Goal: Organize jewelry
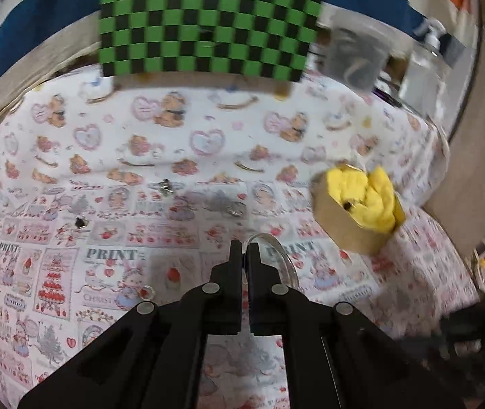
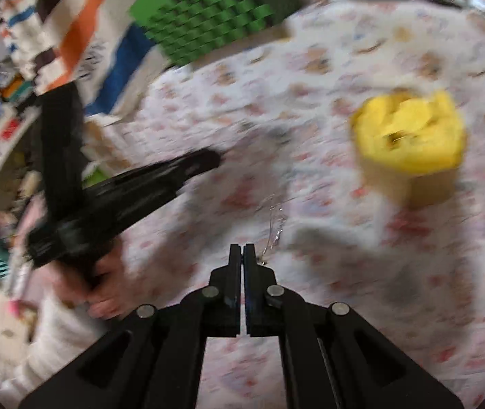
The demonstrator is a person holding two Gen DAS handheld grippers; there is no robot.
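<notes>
The left claw (image 1: pixel 244 250) has its fingers pressed together on a clear bangle (image 1: pixel 278 255), whose hoop curves out to the right of the tips, above the patterned cloth (image 1: pixel 208 129) covering the desk. Ahead and to the right of this claw sits a cardboard box (image 1: pixel 344 225) stuffed with yellow cloth (image 1: pixel 368 191). Farther ahead, small silver pieces (image 1: pixel 165 186) lie on the cloth, and a dark bead (image 1: pixel 79 222) lies to the left. A green checkered board (image 1: pixel 208 20) stands at the far edge. The right claw (image 2: pixel 244 250) is closed on a thin glinting chain (image 2: pixel 275 225) that trails up from its tips, though motion blur hides detail. The box shows ahead to its right.
</notes>
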